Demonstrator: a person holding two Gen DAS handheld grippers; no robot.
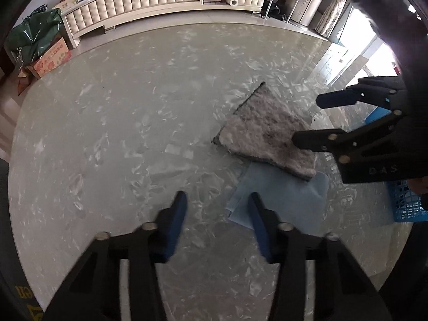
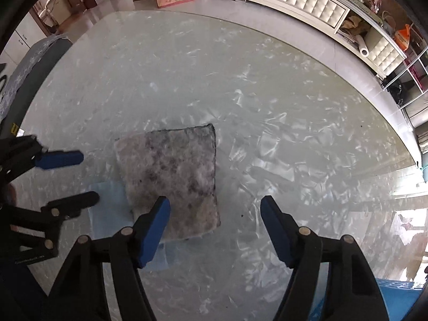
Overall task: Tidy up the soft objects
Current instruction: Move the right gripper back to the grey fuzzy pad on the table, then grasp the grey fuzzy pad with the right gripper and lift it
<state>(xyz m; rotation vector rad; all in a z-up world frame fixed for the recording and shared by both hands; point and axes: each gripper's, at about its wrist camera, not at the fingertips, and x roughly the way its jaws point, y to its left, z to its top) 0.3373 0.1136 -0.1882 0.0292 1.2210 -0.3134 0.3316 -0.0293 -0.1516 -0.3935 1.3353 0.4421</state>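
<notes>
— Cloths first: where do they lie?
— A fluffy grey cloth lies flat on the marbled table, well in from the rim. It overlaps a thin light-blue cloth, which sticks out from under its near side.
— Which way does the grey one run?
— It is roughly rectangular; in the right wrist view its long axis runs from near the camera toward the far rim, with the dark stitched edge on the far and right sides.
— Anything around it?
— A blue plastic basket sits at the table's edge behind the right gripper. Nothing else crowds the cloths.
— And the grippers?
— The left gripper hangs over bare tabletop and the blue cloth's corner, fingers apart, nothing between them. The right gripper hovers at the grey cloth's near end, fingers spread wider, gripping nothing.
</notes>
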